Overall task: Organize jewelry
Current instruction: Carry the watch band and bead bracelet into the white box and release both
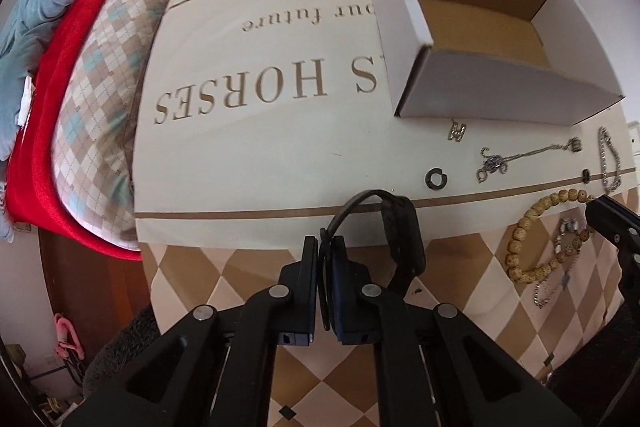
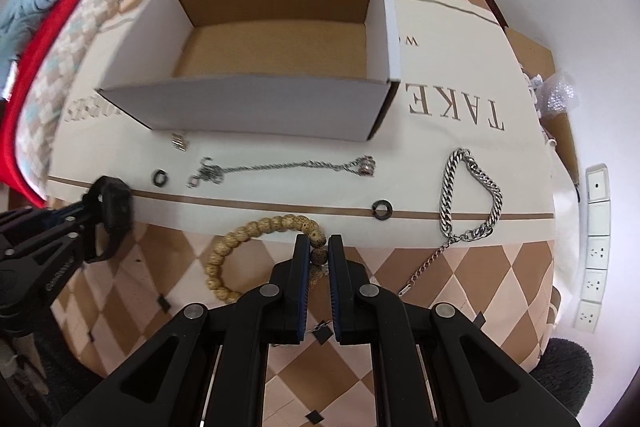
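Note:
My left gripper (image 1: 325, 247) is shut on the strap of a black watch (image 1: 402, 235), held just above the cloth; it also shows in the right wrist view (image 2: 114, 211). My right gripper (image 2: 319, 247) is shut on a tan wooden bead bracelet (image 2: 256, 231), which lies on the cloth and also shows in the left wrist view (image 1: 532, 223). An open white cardboard box (image 2: 256, 107) stands empty behind the jewelry. In front of it lie a thin silver necklace (image 2: 280, 167), a heavy silver chain bracelet (image 2: 472, 195), two black rings (image 2: 161, 177) (image 2: 380, 207) and a small silver ring (image 2: 180, 141).
The jewelry lies on a cream and brown checked cloth (image 2: 440, 131) with printed letters. Folded red and blue fabric (image 1: 48, 107) and a checked cushion (image 1: 116, 67) lie at the left. A white power strip (image 2: 596, 247) sits at the right edge. A small beaded piece (image 1: 570, 247) lies by the bead bracelet.

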Action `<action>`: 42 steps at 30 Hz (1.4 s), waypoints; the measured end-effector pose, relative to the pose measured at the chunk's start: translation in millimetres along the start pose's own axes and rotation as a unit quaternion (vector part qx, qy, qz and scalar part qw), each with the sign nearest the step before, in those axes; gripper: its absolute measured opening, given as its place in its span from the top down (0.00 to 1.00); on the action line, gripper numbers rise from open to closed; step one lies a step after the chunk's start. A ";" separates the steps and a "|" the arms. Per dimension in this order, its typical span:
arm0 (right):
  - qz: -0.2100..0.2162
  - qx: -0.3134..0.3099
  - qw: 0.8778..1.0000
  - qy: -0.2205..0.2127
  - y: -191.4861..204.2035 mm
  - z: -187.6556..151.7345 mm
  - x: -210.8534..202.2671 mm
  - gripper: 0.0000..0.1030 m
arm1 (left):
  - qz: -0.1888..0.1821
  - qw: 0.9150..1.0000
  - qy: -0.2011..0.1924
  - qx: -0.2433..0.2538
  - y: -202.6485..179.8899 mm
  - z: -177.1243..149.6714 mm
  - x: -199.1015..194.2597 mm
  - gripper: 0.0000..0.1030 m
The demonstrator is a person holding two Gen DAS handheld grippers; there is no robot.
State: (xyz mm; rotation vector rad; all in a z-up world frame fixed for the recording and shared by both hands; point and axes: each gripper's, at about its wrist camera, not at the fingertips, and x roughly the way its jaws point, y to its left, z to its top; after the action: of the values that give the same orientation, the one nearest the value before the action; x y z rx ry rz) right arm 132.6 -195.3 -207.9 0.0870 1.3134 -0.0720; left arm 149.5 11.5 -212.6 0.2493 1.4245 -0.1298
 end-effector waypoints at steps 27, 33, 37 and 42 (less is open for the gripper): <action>0.053 -0.033 0.989 -0.134 -9.8 93.1 -146.2 0.91 | -0.010 0.992 -0.127 0.017 -22.6 90.6 -108.4 0.96; 0.058 -0.030 0.992 -0.107 -10.7 115.1 -114.3 0.91 | -0.006 0.994 -0.104 0.027 -31.0 109.6 -78.5 0.96; 0.065 -0.029 0.993 -0.090 -7.5 126.2 -91.9 0.91 | -0.009 0.996 -0.086 0.026 -31.1 119.2 -59.7 0.96; 0.079 -0.020 0.994 -0.066 -4.5 138.1 -65.5 0.91 | -0.040 0.997 -0.066 0.012 -27.4 129.0 -45.2 0.92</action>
State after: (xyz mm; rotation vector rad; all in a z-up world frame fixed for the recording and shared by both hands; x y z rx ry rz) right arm 248.4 -214.0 -109.9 0.1488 1.1707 0.0826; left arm 260.4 -49.7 -154.3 0.1991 1.3022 -0.2253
